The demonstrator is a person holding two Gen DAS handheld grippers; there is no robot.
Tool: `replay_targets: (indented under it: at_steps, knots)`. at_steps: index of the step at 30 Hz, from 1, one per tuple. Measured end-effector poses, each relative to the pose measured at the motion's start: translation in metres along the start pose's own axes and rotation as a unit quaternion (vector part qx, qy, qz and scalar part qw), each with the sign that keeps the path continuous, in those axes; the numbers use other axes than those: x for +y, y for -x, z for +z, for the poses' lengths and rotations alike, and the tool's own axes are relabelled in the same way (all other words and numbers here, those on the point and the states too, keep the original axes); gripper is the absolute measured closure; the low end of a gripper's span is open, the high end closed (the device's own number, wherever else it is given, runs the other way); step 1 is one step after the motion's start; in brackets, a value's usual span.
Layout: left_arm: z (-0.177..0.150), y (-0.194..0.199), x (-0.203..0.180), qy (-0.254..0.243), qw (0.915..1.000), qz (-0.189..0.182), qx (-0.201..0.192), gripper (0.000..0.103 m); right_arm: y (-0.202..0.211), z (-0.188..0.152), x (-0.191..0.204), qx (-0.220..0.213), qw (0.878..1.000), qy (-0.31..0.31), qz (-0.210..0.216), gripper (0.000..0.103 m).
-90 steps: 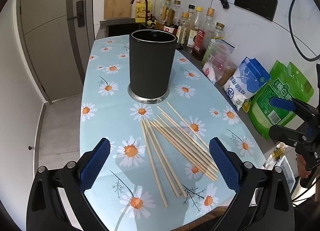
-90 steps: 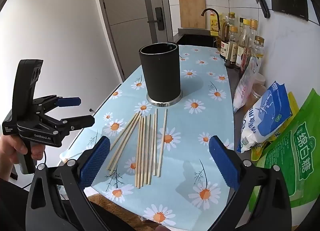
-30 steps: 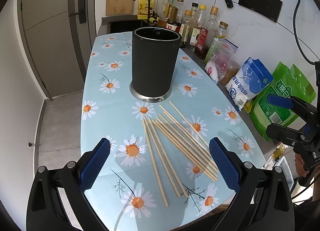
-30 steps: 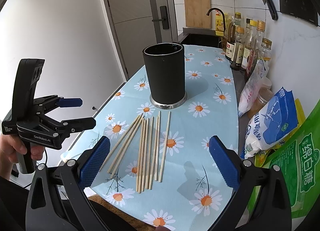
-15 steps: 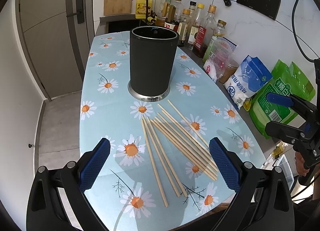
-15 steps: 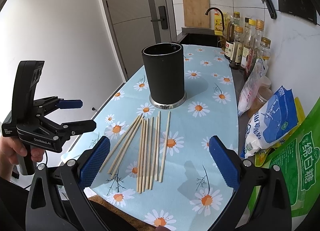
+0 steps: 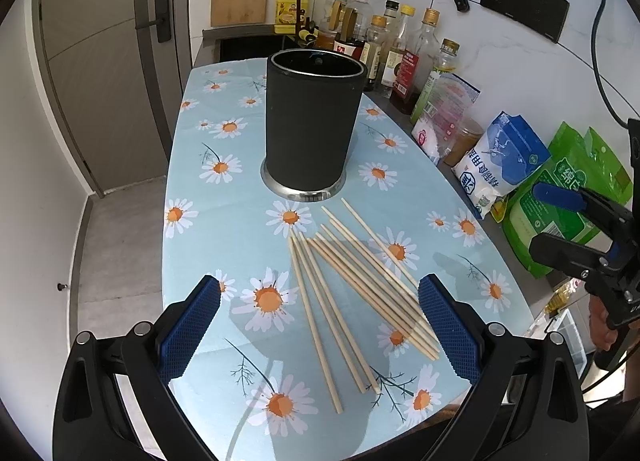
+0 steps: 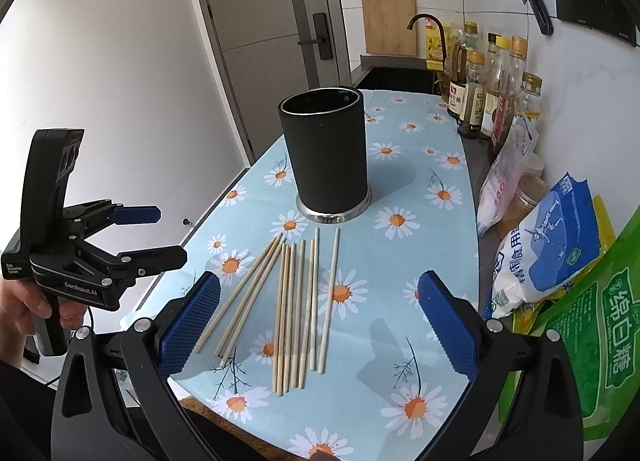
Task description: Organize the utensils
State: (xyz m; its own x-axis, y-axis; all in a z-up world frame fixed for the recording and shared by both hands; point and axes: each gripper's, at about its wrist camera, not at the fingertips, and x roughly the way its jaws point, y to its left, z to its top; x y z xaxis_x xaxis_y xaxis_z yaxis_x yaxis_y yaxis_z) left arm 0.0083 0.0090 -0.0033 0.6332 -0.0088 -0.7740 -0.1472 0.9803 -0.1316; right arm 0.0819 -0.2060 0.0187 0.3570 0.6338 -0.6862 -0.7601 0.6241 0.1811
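Several wooden chopsticks [image 7: 352,285] lie loose on the daisy tablecloth [image 7: 208,221], in front of a tall black utensil holder [image 7: 314,121] that stands upright on a steel base. The chopsticks [image 8: 296,301] and the holder [image 8: 324,157] also show in the right wrist view. My left gripper [image 7: 320,327] is open and empty, above the near ends of the chopsticks; it also shows in the right wrist view [image 8: 156,233]. My right gripper [image 8: 318,319] is open and empty, above the chopsticks; it shows at the right edge of the left wrist view [image 7: 556,217].
Bottles of oil and sauce [image 7: 404,57] stand along the wall behind the holder. Bags of salt [image 7: 500,161] and a green bag [image 7: 568,197] lie at the table's right side. A sink and faucet [image 7: 284,1] are at the far end. The floor drops off on the left.
Both grippers have shifted only slightly; the view moved a little closer to the holder. The chopsticks and the holder have not moved.
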Motion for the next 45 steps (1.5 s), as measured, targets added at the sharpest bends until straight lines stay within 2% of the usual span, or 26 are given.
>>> replay_targets:
  at_steps: [8, 11, 13, 17, 21, 24, 26, 28, 30, 31, 33, 34, 37, 39, 45]
  knots:
    - [0.003, -0.009, 0.004, -0.004, 0.9998, -0.005, 0.020, 0.006, -0.011, 0.004, 0.004, 0.018, 1.000, 0.000, -0.006, 0.005]
    - [0.005, -0.020, 0.011, 0.006, 0.9989, 0.003, 0.047, 0.006, -0.019, 0.011, 0.003, 0.032, 0.999, -0.009, -0.025, 0.005]
    - [0.008, -0.030, 0.020, 0.025, 0.9970, 0.011, 0.072, 0.006, -0.028, 0.020, 0.000, 0.045, 0.998, -0.017, -0.049, 0.005]
    - [0.013, -0.042, 0.034, 0.041, 0.9946, 0.008, 0.094, 0.006, -0.059, 0.040, -0.006, 0.095, 0.994, -0.014, -0.055, 0.005]
    - [0.017, -0.058, 0.043, 0.057, 0.9890, -0.015, 0.136, 0.007, -0.101, 0.052, -0.009, 0.169, 0.985, -0.009, -0.033, 0.017]
    - [0.023, -0.059, 0.048, 0.073, 0.9875, -0.033, 0.135, 0.008, -0.133, 0.052, -0.013, 0.224, 0.974, -0.007, -0.020, 0.028]
    - [0.027, -0.057, 0.047, 0.064, 0.9888, -0.042, 0.128, 0.008, -0.152, 0.049, -0.020, 0.261, 0.965, -0.026, -0.008, 0.030]
    - [0.029, -0.058, 0.049, 0.056, 0.9891, -0.040, 0.130, 0.008, -0.166, 0.049, -0.027, 0.284, 0.958, -0.041, -0.007, 0.036]
    - [0.028, -0.064, 0.058, 0.070, 0.9860, -0.052, 0.142, 0.008, -0.181, 0.048, -0.031, 0.312, 0.949, -0.043, -0.009, 0.047]
    - [0.026, -0.068, 0.063, 0.081, 0.9831, -0.058, 0.153, 0.008, -0.185, 0.049, -0.031, 0.321, 0.946, -0.044, -0.012, 0.054]
    - [0.023, -0.072, 0.071, 0.095, 0.9784, -0.078, 0.166, 0.008, -0.198, 0.048, -0.034, 0.346, 0.937, -0.046, -0.022, 0.057]
    - [0.022, -0.072, 0.073, 0.096, 0.9785, -0.080, 0.164, 0.008, -0.203, 0.049, -0.032, 0.357, 0.933, -0.044, -0.025, 0.059]
    - [0.018, -0.071, 0.078, 0.095, 0.9787, -0.086, 0.160, 0.008, -0.215, 0.047, -0.025, 0.382, 0.923, -0.029, -0.034, 0.073]
    - [0.015, -0.070, 0.082, 0.104, 0.9767, -0.096, 0.162, 0.008, -0.223, 0.045, -0.020, 0.397, 0.916, -0.017, -0.049, 0.078]
    - [0.008, -0.066, 0.086, 0.098, 0.9760, -0.110, 0.161, 0.008, -0.240, 0.043, -0.007, 0.424, 0.903, -0.006, -0.070, 0.083]
